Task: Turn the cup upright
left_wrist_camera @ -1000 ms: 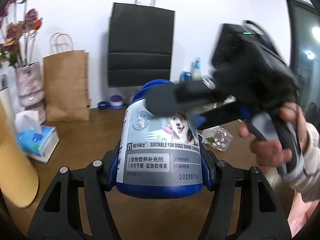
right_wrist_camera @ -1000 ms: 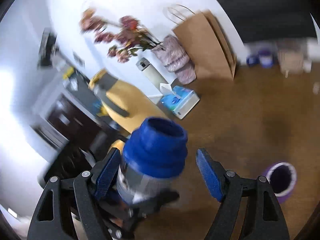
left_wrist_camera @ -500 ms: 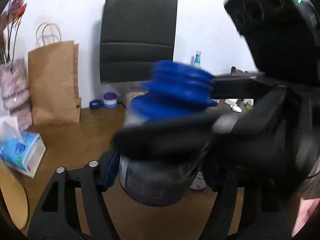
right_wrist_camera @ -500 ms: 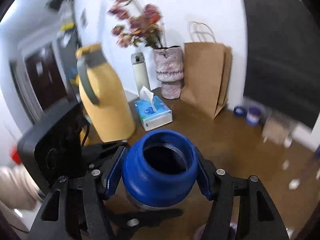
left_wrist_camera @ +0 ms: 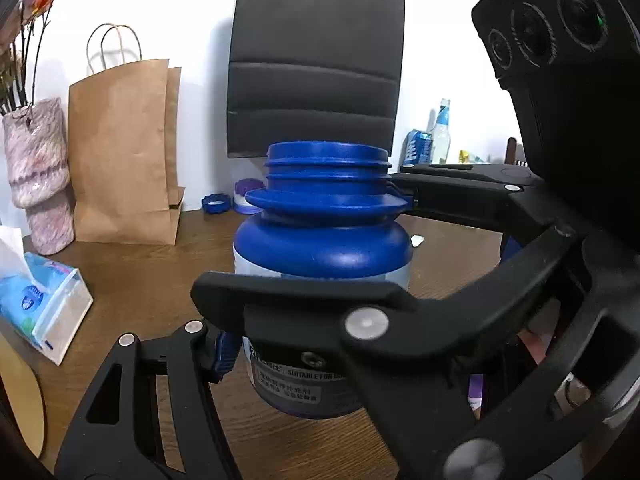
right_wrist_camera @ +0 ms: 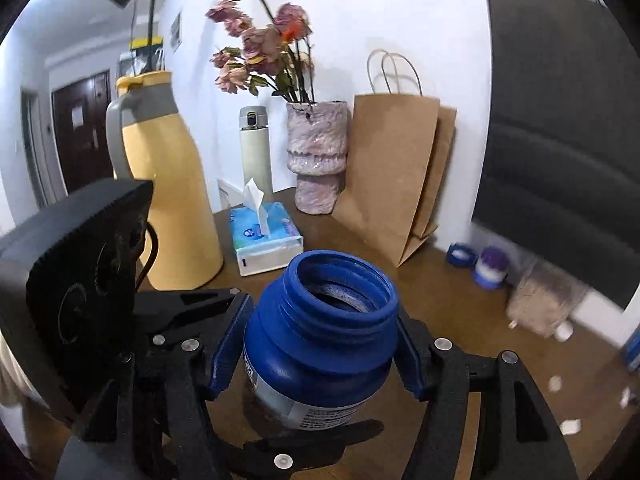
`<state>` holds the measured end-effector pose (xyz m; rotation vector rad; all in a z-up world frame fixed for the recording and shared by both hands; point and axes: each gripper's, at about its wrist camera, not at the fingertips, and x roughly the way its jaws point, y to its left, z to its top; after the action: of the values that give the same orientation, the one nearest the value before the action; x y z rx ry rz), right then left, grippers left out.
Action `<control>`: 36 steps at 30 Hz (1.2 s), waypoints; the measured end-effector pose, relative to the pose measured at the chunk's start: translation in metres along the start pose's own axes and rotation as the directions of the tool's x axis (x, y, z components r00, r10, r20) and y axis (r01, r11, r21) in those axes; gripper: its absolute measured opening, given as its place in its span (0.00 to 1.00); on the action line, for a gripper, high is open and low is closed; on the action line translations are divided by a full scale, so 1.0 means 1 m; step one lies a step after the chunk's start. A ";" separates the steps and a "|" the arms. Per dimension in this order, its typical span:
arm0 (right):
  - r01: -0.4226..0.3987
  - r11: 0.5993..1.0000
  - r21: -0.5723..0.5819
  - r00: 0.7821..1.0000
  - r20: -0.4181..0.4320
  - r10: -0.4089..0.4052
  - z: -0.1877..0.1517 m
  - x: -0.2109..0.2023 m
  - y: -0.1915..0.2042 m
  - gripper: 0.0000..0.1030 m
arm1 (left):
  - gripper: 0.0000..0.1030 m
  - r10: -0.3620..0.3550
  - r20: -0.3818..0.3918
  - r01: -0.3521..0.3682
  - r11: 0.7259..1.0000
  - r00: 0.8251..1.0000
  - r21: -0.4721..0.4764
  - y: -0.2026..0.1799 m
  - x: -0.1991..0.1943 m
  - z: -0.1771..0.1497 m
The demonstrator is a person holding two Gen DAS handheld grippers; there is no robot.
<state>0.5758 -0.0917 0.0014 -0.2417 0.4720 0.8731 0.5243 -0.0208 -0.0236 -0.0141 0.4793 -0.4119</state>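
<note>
The cup is a blue jar [left_wrist_camera: 320, 248] with a grey label, upright with its open mouth [right_wrist_camera: 340, 292] facing up over the brown table [left_wrist_camera: 140, 280]. My left gripper [left_wrist_camera: 320, 360] is shut on the jar's lower body. Only its left pad [left_wrist_camera: 224, 350] shows, because the right gripper's finger [left_wrist_camera: 280, 292] crosses in front. My right gripper [right_wrist_camera: 320, 344] is shut on the jar [right_wrist_camera: 316, 364] just below the neck, with a blue pad against each side. The left gripper's finger [right_wrist_camera: 200, 300] reaches in from the left. I cannot tell whether the jar's base touches the table.
A yellow jug [right_wrist_camera: 168, 200], a tissue box [right_wrist_camera: 264, 236], a white flask [right_wrist_camera: 256, 148] and a vase of dried flowers [right_wrist_camera: 316, 160] stand at the left. A brown paper bag [left_wrist_camera: 124, 152] and a black bag [left_wrist_camera: 316, 72] lean on the wall. A small purple jar [left_wrist_camera: 248, 196] sits behind.
The right gripper came in open from the side, swung level and shut on the jar's shoulder. The left gripper kept hold of the jar, whose open mouth now shows on top.
</note>
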 end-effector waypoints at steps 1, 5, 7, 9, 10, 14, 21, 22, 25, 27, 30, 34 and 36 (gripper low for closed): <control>0.007 1.000 0.005 1.000 -0.001 -0.007 0.000 -0.001 0.002 0.68 | 0.59 0.004 0.002 -0.004 1.000 1.000 0.000 -0.001 -0.002 -0.001; 0.047 0.998 -0.037 0.999 -0.009 -0.047 -0.007 -0.007 0.023 0.68 | 0.58 -0.005 -0.025 0.005 1.000 1.000 -0.015 -0.006 -0.010 -0.004; 0.049 0.998 -0.049 0.999 -0.012 -0.050 -0.012 -0.012 0.033 0.68 | 0.58 0.002 -0.028 -0.002 1.000 1.000 -0.001 -0.012 -0.019 -0.011; 0.062 0.995 -0.075 0.998 -0.003 -0.062 -0.020 -0.018 0.047 0.68 | 0.58 0.009 -0.029 -0.009 1.000 1.000 0.001 -0.018 -0.028 -0.019; 0.076 0.992 -0.101 0.997 0.001 -0.076 -0.024 -0.021 0.056 0.68 | 0.58 0.006 -0.029 -0.006 1.000 1.000 -0.012 -0.020 -0.034 -0.024; 0.177 0.973 -0.147 0.984 0.061 -0.169 -0.041 -0.042 0.089 0.67 | 0.58 -0.009 -0.032 0.007 0.999 0.999 -0.044 -0.032 -0.054 -0.039; 0.188 0.976 -0.105 0.981 0.077 -0.181 -0.074 -0.060 0.102 0.67 | 0.58 -0.016 -0.090 0.009 0.997 0.996 -0.082 -0.051 -0.065 -0.068; 0.178 0.979 -0.096 0.982 0.072 -0.172 -0.078 -0.061 0.101 0.68 | 0.58 -0.016 -0.106 0.007 0.996 0.994 -0.087 -0.054 -0.064 -0.072; 0.149 0.987 -0.056 0.987 0.076 -0.145 -0.092 -0.065 0.097 0.67 | 0.58 -0.006 -0.139 -0.006 0.996 0.990 -0.090 -0.062 -0.063 -0.082; 0.163 0.986 -0.044 0.984 0.084 -0.159 -0.100 -0.067 0.095 0.67 | 0.58 -0.002 -0.171 -0.012 0.997 0.985 -0.081 -0.067 -0.061 -0.087; 0.202 0.979 -0.037 0.976 0.087 -0.198 -0.107 -0.066 0.094 0.67 | 0.59 0.002 -0.194 -0.016 0.997 0.981 -0.071 -0.071 -0.061 -0.093; 0.200 0.980 -0.013 0.975 0.101 -0.198 -0.110 -0.068 0.091 0.67 | 0.59 0.024 -0.192 -0.042 0.995 0.981 -0.088 -0.066 -0.064 -0.097; 0.195 0.981 -0.018 0.977 0.095 -0.193 -0.111 -0.065 0.092 0.66 | 0.60 0.035 -0.201 -0.057 0.993 0.979 -0.104 -0.063 -0.064 -0.099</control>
<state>0.4350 -0.1220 -0.0644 -0.2662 0.3433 0.6965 0.4041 -0.0452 -0.0759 -0.0678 0.6984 -0.3422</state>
